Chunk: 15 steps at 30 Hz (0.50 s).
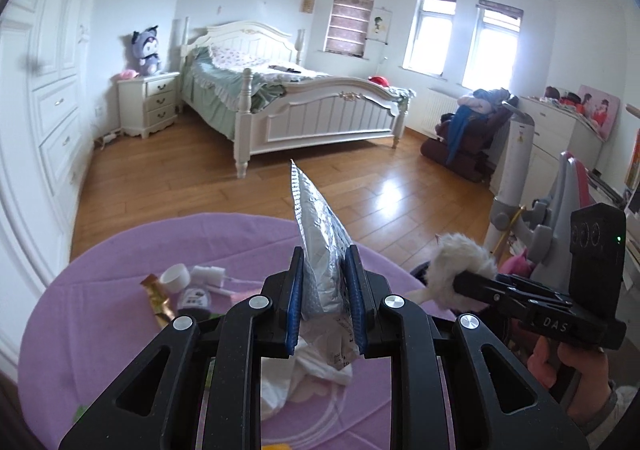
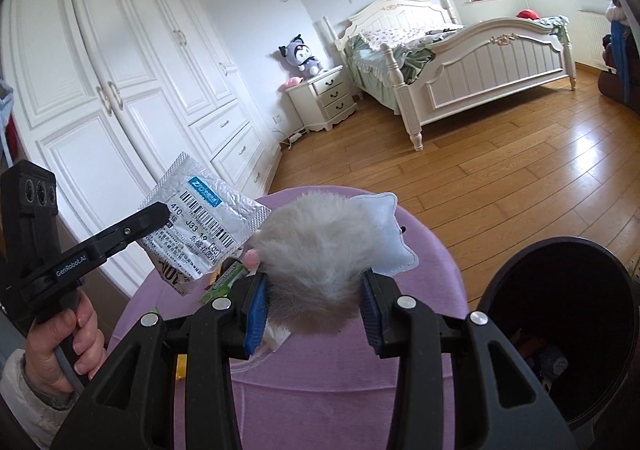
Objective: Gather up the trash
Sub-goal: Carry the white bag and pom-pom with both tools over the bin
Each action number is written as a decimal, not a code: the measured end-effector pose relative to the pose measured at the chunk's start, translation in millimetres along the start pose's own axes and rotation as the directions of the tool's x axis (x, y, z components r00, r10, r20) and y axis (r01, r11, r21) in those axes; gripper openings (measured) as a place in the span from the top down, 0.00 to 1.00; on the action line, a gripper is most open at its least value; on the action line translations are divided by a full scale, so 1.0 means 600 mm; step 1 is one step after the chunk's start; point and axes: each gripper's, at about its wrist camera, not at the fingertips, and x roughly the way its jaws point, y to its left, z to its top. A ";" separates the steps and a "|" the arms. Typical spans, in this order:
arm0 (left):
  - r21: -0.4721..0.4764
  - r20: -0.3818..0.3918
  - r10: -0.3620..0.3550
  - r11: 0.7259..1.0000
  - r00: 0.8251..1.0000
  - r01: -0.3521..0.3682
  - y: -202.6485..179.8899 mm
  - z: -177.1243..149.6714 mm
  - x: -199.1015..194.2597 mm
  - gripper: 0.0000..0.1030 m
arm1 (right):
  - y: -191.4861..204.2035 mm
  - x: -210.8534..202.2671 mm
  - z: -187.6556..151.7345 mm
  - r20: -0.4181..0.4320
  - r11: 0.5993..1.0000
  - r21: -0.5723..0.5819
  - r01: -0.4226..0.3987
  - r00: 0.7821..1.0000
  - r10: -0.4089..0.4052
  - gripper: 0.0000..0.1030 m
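My left gripper (image 1: pixel 325 292) is shut on a silver foil mailer bag (image 1: pixel 320 250) with a shipping label and holds it up above the round purple table (image 1: pixel 100 330). The bag also shows in the right wrist view (image 2: pixel 200 226), with the left gripper (image 2: pixel 152 215) on it. My right gripper (image 2: pixel 314 304) is shut on a fluffy white-grey fur piece (image 2: pixel 312 250) with a pale blue star-shaped backing, held over the table (image 2: pixel 432 250). The fur piece (image 1: pixel 460 266) and right gripper also show at the right in the left wrist view. A black bin (image 2: pixel 560 330) stands at the right.
On the table lie a white cap (image 1: pixel 176 277), a small dark bottle (image 1: pixel 195 298), a gold wrapper (image 1: pixel 158 300), white tissue (image 1: pixel 296 378) and a green wrapper (image 2: pixel 224 282). Beyond are wood floor, a white bed (image 1: pixel 320 109), a nightstand (image 1: pixel 149 101) and wardrobes (image 2: pixel 100 89).
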 end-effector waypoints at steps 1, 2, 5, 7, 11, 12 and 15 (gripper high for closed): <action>0.009 -0.003 -0.010 1.000 1.000 0.010 -0.013 0.002 0.008 0.79 | -0.011 -0.001 0.003 0.006 1.000 0.012 0.009 1.000 -0.009 0.62; 0.019 -0.007 -0.021 1.000 1.000 0.022 -0.027 0.003 0.017 0.79 | -0.023 -0.003 0.004 0.010 1.000 0.025 0.019 1.000 -0.019 0.62; 0.048 -0.017 -0.053 0.997 0.998 0.054 -0.069 0.006 0.043 0.79 | -0.061 -0.013 0.002 0.025 0.996 0.071 0.047 0.998 -0.049 0.62; 0.065 -0.028 -0.074 0.995 0.997 0.076 -0.098 0.004 0.060 0.79 | -0.086 -0.021 -0.002 0.031 0.993 0.102 0.064 0.997 -0.068 0.62; 0.092 -0.056 -0.112 0.989 0.992 0.117 -0.146 -0.001 0.098 0.79 | -0.130 -0.035 -0.010 0.038 0.984 0.155 0.091 0.994 -0.098 0.62; 0.100 -0.063 -0.120 0.987 0.991 0.126 -0.161 -0.002 0.108 0.79 | -0.140 -0.040 -0.013 0.039 0.981 0.166 0.097 0.994 -0.105 0.62; 0.121 -0.083 -0.145 0.981 0.986 0.154 -0.198 -0.006 0.136 0.79 | -0.169 -0.047 -0.019 0.041 0.974 0.196 0.117 0.991 -0.127 0.62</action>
